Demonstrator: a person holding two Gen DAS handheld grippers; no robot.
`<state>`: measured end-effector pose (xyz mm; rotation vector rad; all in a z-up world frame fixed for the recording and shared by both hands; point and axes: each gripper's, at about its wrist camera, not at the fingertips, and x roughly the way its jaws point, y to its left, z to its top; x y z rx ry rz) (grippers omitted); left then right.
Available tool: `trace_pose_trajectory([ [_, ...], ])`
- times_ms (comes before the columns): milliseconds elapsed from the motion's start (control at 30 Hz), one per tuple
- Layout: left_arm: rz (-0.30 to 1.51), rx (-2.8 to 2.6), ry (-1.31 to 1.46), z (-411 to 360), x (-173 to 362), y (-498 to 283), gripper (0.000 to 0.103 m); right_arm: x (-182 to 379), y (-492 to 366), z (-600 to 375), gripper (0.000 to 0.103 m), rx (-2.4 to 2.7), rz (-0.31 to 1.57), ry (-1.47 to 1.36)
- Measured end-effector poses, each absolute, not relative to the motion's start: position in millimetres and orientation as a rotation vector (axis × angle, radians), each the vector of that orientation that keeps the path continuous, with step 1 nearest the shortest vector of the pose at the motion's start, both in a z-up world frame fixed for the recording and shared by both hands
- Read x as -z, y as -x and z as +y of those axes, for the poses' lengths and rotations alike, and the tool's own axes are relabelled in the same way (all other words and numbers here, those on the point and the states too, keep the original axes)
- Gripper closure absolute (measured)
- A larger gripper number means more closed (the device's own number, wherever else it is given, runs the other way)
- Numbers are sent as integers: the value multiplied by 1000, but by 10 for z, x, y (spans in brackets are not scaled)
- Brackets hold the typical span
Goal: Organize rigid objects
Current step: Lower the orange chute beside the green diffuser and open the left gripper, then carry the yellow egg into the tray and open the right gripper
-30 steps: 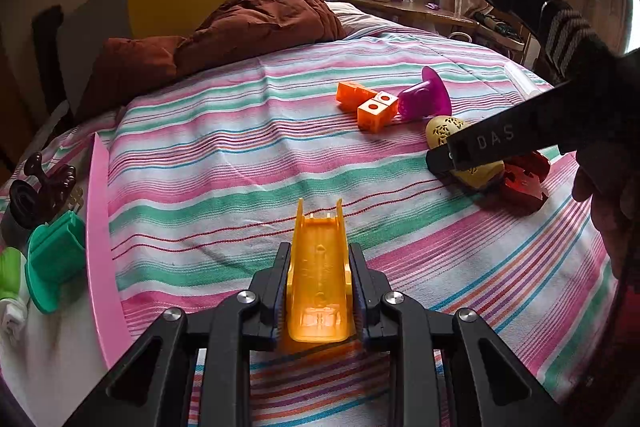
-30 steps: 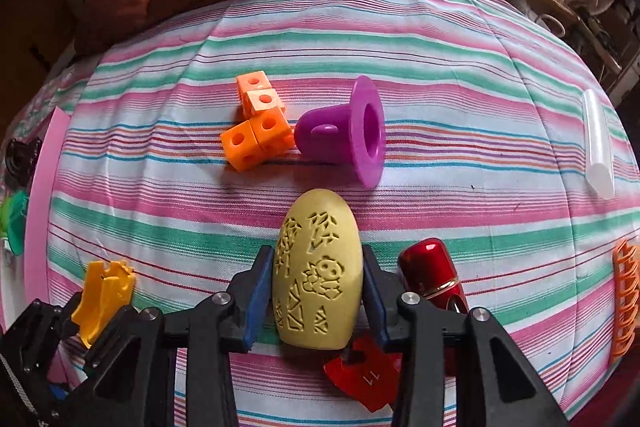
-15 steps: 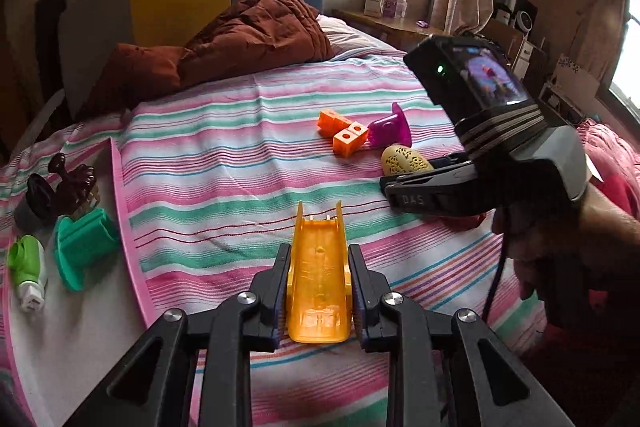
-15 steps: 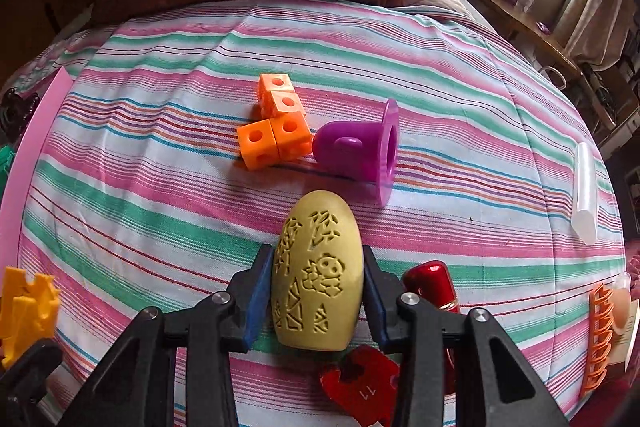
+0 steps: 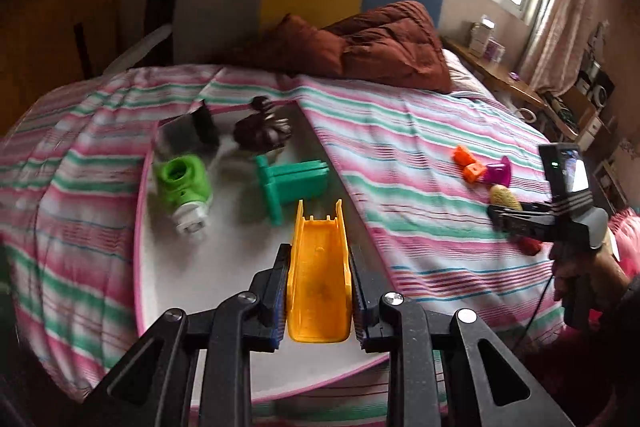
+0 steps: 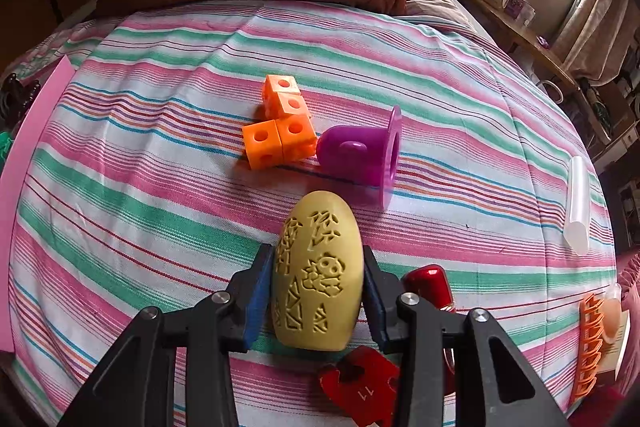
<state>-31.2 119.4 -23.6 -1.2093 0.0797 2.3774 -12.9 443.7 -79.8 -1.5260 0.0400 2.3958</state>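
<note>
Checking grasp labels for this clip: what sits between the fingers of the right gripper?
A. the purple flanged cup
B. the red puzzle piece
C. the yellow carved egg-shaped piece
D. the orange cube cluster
C: in the right wrist view the right gripper has its fingers pressed on both sides of the yellow carved egg-shaped piece, while the purple flanged cup and orange cube cluster lie apart on the striped bedspread.

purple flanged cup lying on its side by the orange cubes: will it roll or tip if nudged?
Purple cup lies on its side, so it would probably roll, curving because the flange is wider than the body. The orange cubes touching its closed end may block that way. Looks like rigid, hollow plastic, likely light; the soft striped bedspread should damp rolling.
</note>
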Motion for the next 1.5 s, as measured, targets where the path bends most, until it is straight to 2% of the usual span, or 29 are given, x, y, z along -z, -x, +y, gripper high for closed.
trace_pose_trajectory([
  [133, 76, -2409, 1380, 871, 519, 493, 77, 796, 139, 4450, 62, -2396, 41, 1527],
  [300, 113, -2406, 1467, 789, 724, 623, 77, 800, 133, 4446, 62, -2397, 46, 1528],
  [667, 179, -2466, 1449, 796, 834, 947, 75, 809, 138, 4442, 62, -2396, 48, 1527],
  [767, 186, -2480, 1417, 797, 770, 898, 70, 808, 142, 4430, 62, -2396, 41, 1525],
  [833, 191, -2506, 1379, 784, 706, 817, 50, 810, 139, 4421, 62, -2397, 35, 1523],
  [967, 213, -2567, 1277, 708, 527, 611, 38, 815, 138, 4385, 62, -2398, 5, 1515],
  [1200, 171, -2624, 1178, 613, 309, 344, 35, 809, 146, 4379, 62, -2391, -12, 1506],
  [1500, 96, -2645, 1154, 481, 191, 185, 32, 798, 112, 4378, 62, -2406, 85, 1523],
])
